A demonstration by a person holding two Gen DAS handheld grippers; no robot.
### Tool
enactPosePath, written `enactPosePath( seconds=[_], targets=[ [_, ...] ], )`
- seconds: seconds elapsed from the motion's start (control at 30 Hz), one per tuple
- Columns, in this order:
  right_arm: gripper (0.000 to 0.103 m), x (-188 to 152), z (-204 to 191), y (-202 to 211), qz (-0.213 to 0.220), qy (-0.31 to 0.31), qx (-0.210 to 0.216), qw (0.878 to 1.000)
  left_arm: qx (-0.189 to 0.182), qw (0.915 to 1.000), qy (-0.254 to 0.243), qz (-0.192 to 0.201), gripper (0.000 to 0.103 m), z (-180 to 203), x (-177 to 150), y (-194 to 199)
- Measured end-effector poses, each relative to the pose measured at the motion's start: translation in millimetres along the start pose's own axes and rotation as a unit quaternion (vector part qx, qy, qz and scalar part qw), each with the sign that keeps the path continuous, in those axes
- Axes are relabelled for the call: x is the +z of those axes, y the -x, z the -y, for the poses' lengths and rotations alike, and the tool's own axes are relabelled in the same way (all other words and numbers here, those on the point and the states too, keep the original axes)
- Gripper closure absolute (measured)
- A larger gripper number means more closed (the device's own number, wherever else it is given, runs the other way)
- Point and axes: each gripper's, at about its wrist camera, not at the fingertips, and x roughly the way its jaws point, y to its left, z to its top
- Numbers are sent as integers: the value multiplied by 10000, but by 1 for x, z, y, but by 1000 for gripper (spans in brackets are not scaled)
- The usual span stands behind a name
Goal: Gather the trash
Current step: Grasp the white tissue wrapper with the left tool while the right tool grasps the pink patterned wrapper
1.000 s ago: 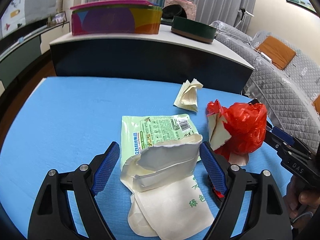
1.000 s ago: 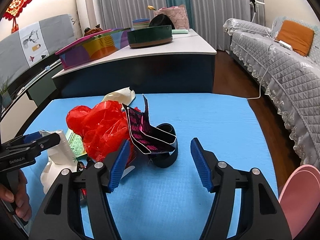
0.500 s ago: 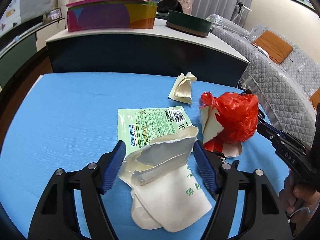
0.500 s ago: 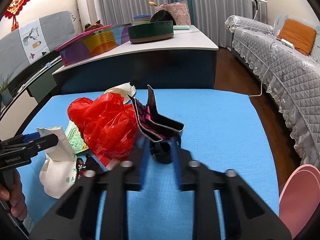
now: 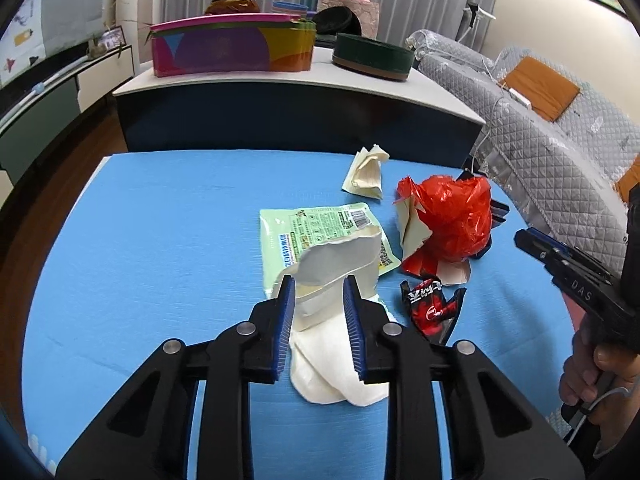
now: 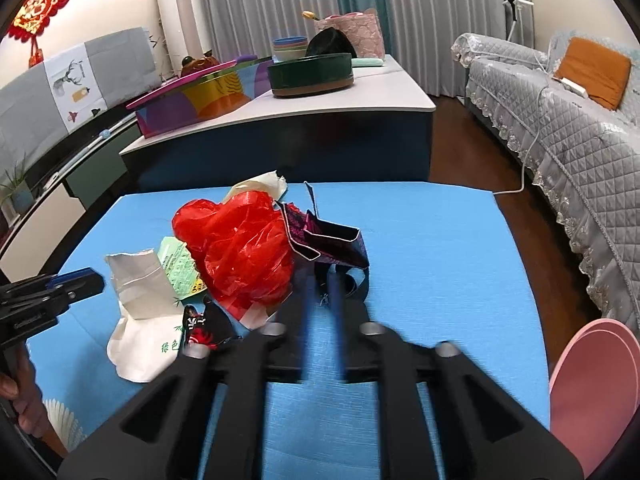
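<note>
On the blue cloth-covered table [image 5: 160,240] the trash lies clustered toward the right-hand edge. The left gripper [image 5: 319,312] has its blue ribbed fingers pressed against both sides of a torn white paper bag [image 5: 340,264], whose stiff, creased mouth stands open and shows nothing inside; its lower half, printed with green characters, lies flat on the cloth. Under the bag lies a flat pale green plastic wrapper [image 5: 316,228] with a barcode. Just right of it sits a crumpled, glossy red plastic bag [image 5: 452,216], with a small black-and-red foil wrapper [image 5: 430,306] near the table's front edge and a folded cream paper scrap [image 5: 366,172] toward the far edge. The right gripper [image 6: 322,292], motion-blurred, has its fingers drawn nearly together around a black strap beneath a black-and-magenta carton [image 6: 328,240], folded open and empty; whether they actually pinch it cannot be told. A pink dish rim [image 6: 588,384] shows at the right edge.
</note>
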Motion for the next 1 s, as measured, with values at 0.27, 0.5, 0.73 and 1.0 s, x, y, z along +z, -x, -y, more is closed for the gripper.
enactPosePath(
  seconds=[0.27, 0.5, 0.73, 1.0],
  targets=[
    [51, 6, -4, -8, 59, 184, -182, 9996, -94, 9998, 162, 99, 52, -8, 6, -7],
    [44, 12, 5, -24, 0, 361, -256, 9990, -147, 9999, -6, -18, 40, 1, 7, -32],
    [43, 21, 9, -42, -88, 682, -206, 9974, -291, 9995, 19, -136, 39, 1, 12, -50],
    [43, 23, 1, -52, -157, 1097, 108, 9938, -497, 9985, -64, -199, 39, 7, 13, -56]
  ],
)
